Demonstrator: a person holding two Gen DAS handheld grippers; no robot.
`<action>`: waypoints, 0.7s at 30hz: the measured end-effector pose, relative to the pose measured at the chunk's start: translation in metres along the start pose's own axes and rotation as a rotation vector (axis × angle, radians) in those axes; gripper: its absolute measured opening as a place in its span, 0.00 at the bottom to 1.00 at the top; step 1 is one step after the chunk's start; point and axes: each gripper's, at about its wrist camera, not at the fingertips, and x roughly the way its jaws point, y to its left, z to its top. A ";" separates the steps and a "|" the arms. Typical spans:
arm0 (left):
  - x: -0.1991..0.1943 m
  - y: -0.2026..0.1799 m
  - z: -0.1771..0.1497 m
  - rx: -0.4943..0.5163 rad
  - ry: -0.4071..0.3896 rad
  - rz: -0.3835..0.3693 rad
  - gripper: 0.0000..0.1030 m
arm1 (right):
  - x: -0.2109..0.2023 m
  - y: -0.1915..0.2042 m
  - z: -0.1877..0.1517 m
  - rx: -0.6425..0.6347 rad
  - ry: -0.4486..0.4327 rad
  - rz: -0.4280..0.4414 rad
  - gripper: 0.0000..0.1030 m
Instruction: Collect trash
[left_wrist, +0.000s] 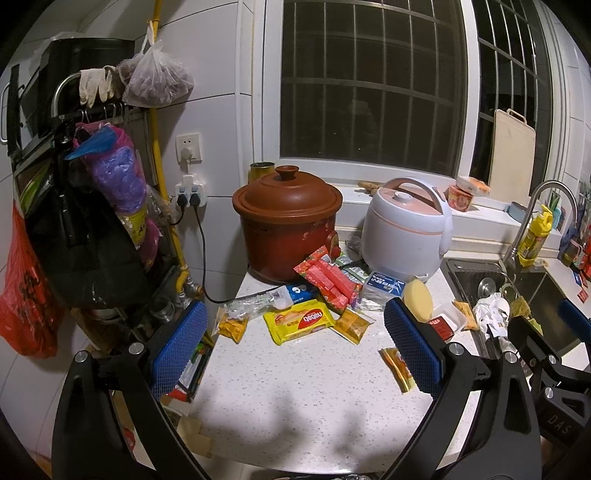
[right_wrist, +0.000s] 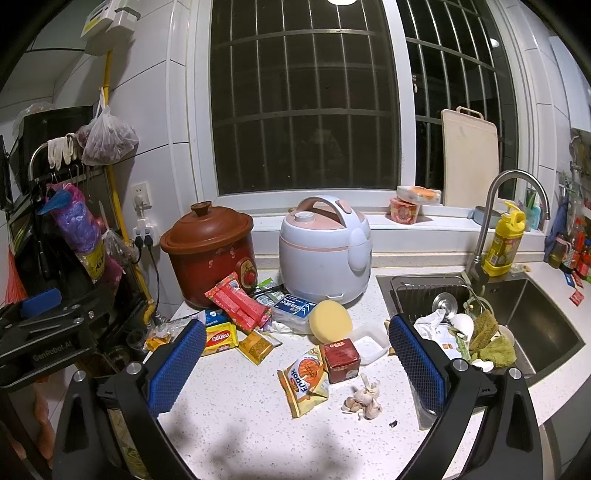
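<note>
Wrappers and packets litter the white speckled counter (left_wrist: 295, 387): a yellow wafer pack (left_wrist: 299, 320), a red striped pack (left_wrist: 328, 280), small orange sachets (left_wrist: 231, 325), and in the right wrist view a snack bag (right_wrist: 304, 380), a small red box (right_wrist: 340, 360) and garlic (right_wrist: 364, 398). My left gripper (left_wrist: 295, 347) is open and empty, hovering just before the yellow pack. My right gripper (right_wrist: 295, 362) is open and empty above the snack bag and red box. Crumpled paper (right_wrist: 430, 325) lies in the sink.
A brown clay pot (left_wrist: 286, 225) and a white rice cooker (left_wrist: 406, 229) stand at the back. A yellow sponge (right_wrist: 330, 319) and white tray (right_wrist: 367, 345) lie mid-counter. The sink (right_wrist: 535, 325) with faucet is right. A rack with hanging bags (left_wrist: 92, 229) stands left.
</note>
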 end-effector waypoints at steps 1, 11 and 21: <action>0.000 0.000 0.000 0.002 -0.001 0.001 0.91 | 0.000 0.000 0.000 0.000 0.000 0.000 0.95; 0.001 0.004 0.000 0.009 0.012 -0.014 0.91 | -0.001 0.001 -0.002 0.005 0.007 -0.003 0.95; 0.001 0.004 -0.001 0.012 0.012 -0.018 0.91 | -0.002 0.002 -0.003 0.007 0.007 -0.005 0.95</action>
